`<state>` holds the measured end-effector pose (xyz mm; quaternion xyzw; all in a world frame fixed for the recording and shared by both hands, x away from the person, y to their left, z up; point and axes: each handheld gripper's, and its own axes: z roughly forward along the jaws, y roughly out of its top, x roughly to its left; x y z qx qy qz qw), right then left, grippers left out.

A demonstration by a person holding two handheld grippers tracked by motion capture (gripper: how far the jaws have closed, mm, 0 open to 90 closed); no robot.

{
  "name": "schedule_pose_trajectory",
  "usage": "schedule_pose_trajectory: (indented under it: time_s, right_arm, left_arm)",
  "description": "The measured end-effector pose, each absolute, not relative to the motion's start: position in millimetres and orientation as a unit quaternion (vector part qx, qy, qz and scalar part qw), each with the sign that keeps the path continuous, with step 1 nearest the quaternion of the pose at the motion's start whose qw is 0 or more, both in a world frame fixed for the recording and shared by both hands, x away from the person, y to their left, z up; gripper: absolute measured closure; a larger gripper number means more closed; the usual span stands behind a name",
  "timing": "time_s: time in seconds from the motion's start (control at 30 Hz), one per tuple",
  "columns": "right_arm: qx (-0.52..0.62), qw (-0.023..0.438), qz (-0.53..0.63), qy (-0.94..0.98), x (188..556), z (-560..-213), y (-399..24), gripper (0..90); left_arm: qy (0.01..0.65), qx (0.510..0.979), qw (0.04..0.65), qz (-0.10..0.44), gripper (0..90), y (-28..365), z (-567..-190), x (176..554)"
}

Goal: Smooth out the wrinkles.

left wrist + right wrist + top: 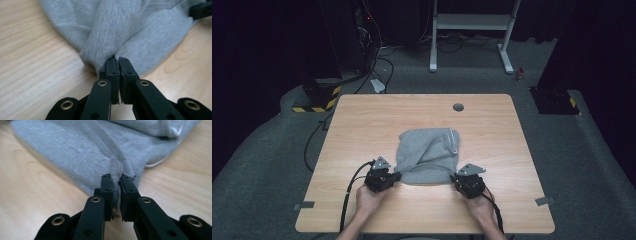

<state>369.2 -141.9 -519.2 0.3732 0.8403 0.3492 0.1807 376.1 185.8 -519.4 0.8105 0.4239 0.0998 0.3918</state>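
Note:
A folded grey garment of sweatshirt cloth lies in the middle of the wooden table. My left gripper is at its near left corner, shut on a bunched fold of the grey cloth; the jaws stand pressed together with cloth pinched at their tips. My right gripper is at the near right corner, shut on a ribbed edge of the cloth, which runs down between its jaws. The other gripper's black tip touches the far side of the cloth in the left gripper view.
A round grey grommet sits in the table near its far edge. Beyond the table stand a white frame and a black stand with yellow-striped base. Cables trail from the grippers over the near edge.

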Motion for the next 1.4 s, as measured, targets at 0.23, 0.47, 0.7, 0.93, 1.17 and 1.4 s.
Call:
schedule_pose_trajectory:
  time_s: [0.23, 0.47, 0.7, 0.93, 1.17, 1.4]
  right_arm:
    - [0.396, 0.171, 0.343, 0.835, 388.4, -512.9, -142.6, 70.3]
    - [0.401, 0.157, 0.389, 0.814, 374.9, -488.5, -148.2, 62.7]
    - [0.421, 0.177, 0.375, 0.807, 396.8, -486.3, -133.7, 68.7]
    - [0.437, 0.158, 0.334, 0.820, 405.1, -502.0, -131.2, 72.9]
    - [0.410, 0.164, 0.336, 0.832, 392.6, -498.2, -134.9, 88.0]
    - [0.389, 0.171, 0.355, 0.833, 372.9, -489.9, -143.9, 88.3]
  left_arm:
    - [0.425, 0.804, 0.404, 0.100, 76.6, 183.1, -508.4, 378.3]
    - [0.424, 0.787, 0.429, 0.129, 62.6, 183.3, -482.4, 368.4]
    - [0.432, 0.796, 0.401, 0.139, 59.5, 163.7, -487.6, 386.7]
    - [0.440, 0.807, 0.373, 0.130, 75.9, 162.2, -499.0, 396.8]
    - [0.422, 0.816, 0.376, 0.124, 87.8, 164.5, -495.5, 390.0]
    - [0.417, 0.811, 0.397, 0.103, 88.1, 175.4, -493.8, 374.7]
